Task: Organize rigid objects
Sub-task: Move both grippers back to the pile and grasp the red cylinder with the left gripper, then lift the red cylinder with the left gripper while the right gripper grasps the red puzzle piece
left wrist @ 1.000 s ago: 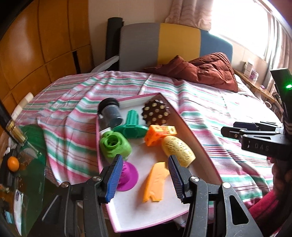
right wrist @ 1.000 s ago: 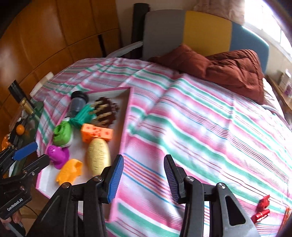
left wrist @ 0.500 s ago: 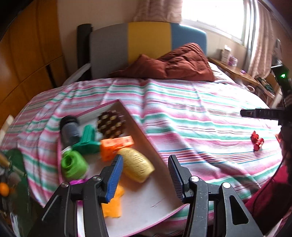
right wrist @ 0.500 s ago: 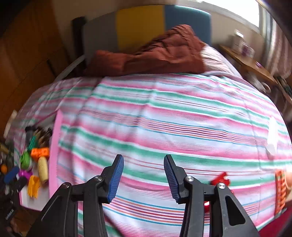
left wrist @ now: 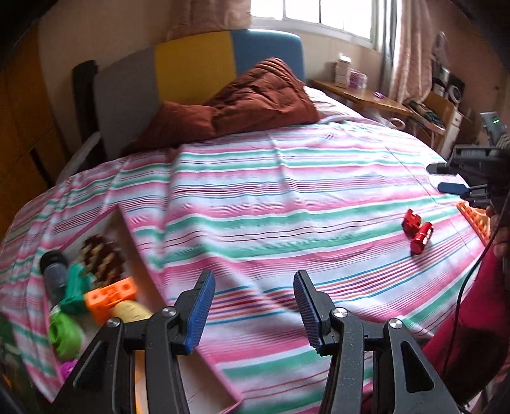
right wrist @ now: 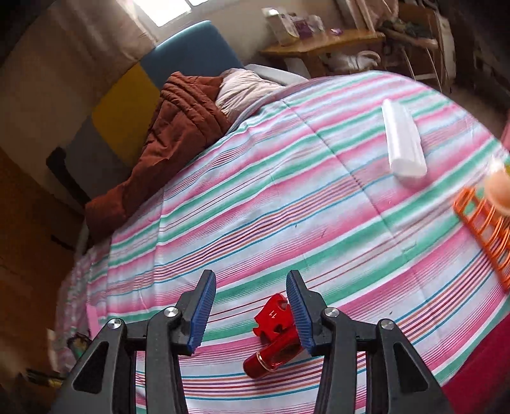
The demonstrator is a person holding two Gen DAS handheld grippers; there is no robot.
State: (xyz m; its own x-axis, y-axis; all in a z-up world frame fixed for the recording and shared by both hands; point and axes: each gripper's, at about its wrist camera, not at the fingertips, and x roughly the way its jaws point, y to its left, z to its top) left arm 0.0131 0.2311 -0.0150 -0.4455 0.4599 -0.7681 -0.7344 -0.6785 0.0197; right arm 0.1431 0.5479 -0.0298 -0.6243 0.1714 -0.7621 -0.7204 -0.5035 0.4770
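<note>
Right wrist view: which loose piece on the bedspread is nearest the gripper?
The red piece, lying just below the open right gripper. The white roll and the orange rack lie much farther off, toward the right.

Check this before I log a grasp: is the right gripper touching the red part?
Cannot tell. In the right wrist view the red part overlaps one finger of the right gripper, showing neither contact nor gap.

Striped bedspread (left wrist: 287, 197) covers the bed — pink, green, white bands. Rust-brown quilt (left wrist: 255, 102) bunched against the grey-yellow-blue headboard (left wrist: 197, 60). Wooden side table (left wrist: 360, 94) under the window (left wrist: 312, 12) — small boxes on it, blurred.
</note>
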